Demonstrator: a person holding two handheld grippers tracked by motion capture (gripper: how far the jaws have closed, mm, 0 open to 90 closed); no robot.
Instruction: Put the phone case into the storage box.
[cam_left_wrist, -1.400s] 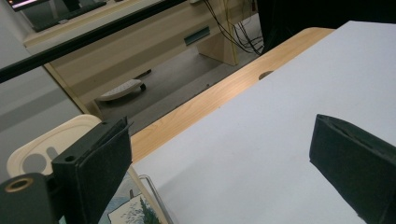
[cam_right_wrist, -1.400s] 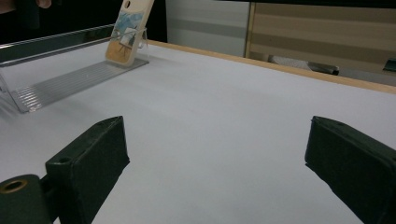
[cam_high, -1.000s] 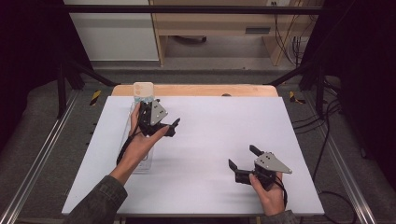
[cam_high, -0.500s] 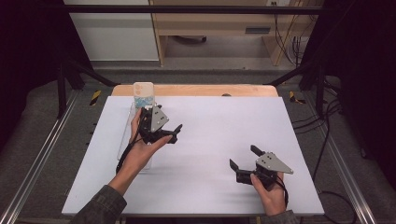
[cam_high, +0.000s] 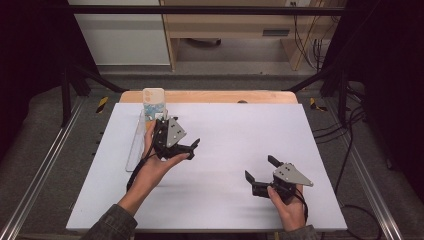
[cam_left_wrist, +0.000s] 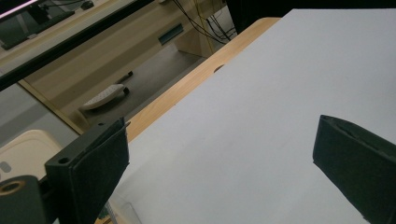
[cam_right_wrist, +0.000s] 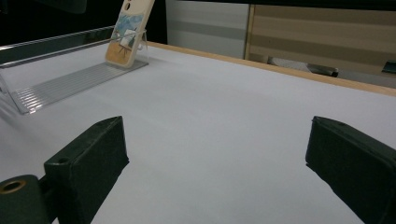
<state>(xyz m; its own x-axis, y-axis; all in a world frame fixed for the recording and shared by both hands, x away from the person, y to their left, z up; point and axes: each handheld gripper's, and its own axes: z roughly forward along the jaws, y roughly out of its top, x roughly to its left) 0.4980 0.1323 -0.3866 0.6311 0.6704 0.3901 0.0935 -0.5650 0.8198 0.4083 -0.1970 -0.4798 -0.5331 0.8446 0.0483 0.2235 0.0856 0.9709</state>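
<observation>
clear rack (cam_high: 136, 142) carries phone case (cam_high: 153, 102) upright at its far end; left claw (cam_high: 186, 151) wide beside it, right claw (cam_high: 260, 174) wide, well apart.

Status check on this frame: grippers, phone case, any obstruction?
Left gripper open, empty, beside the rack. Right gripper open, empty, low over table. Phone case upright in clear rack. Nothing in the way.

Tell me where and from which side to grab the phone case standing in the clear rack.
Probably grip the phone case by its upper half, across the two long edges, coming from above. It stands leaning in the far end of the clear slotted rack, its foot held by a slot, so only the top is free. The left gripper, fingers apart, is nearest.
</observation>
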